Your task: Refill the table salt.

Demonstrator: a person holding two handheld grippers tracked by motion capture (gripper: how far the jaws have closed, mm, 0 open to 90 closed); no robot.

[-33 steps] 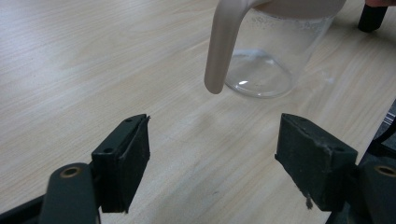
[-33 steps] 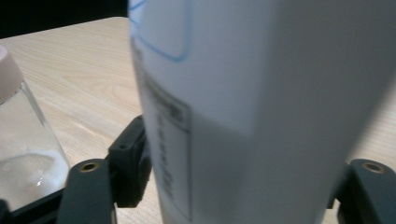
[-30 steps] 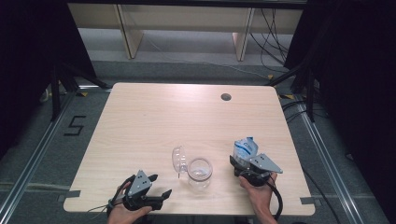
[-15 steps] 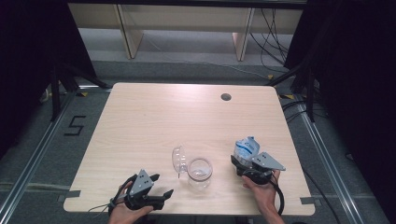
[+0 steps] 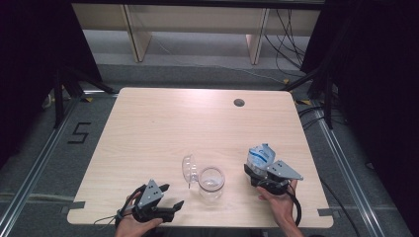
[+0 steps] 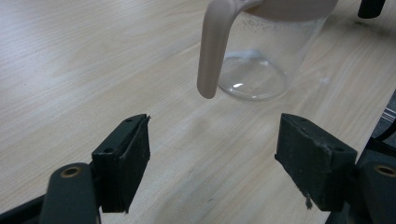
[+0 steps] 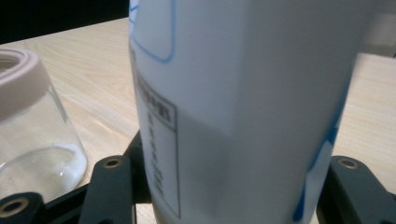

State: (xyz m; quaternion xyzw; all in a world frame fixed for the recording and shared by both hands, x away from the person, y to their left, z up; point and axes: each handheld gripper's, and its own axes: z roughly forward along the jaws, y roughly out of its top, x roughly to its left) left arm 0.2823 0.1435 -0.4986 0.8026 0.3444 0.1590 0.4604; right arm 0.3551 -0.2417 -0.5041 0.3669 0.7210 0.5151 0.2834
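Grip on the white carton [image 7: 243, 107] is seen closest, in the right gripper view: the right hand-held gripper [image 5: 261, 174] has its jaws on either side of the carton's lower body, and they have just been closing in, the pads now appearing to press on its flat sides. The carton is judged to be thin-walled and easily dented, its weight depending on how full it is, which cannot be told; a hold low on the flat faces is judged firmest, and a hard squeeze should be avoided lest the contents be forced out. Its printed surface is likely smooth and somewhat slippery. In the high view it is seen standing on the tabletop [image 5: 163, 123], near the front right corner. Just to its left the clear glass jar [image 5: 211, 181] is placed, rigid and breakable, with a pale rim and its lid hinged open. Farther left, the left hand-held gripper [image 5: 168, 196] is held wide open with nothing between its jaws, pointed at the jar and its hanging handle [image 6: 212, 51].
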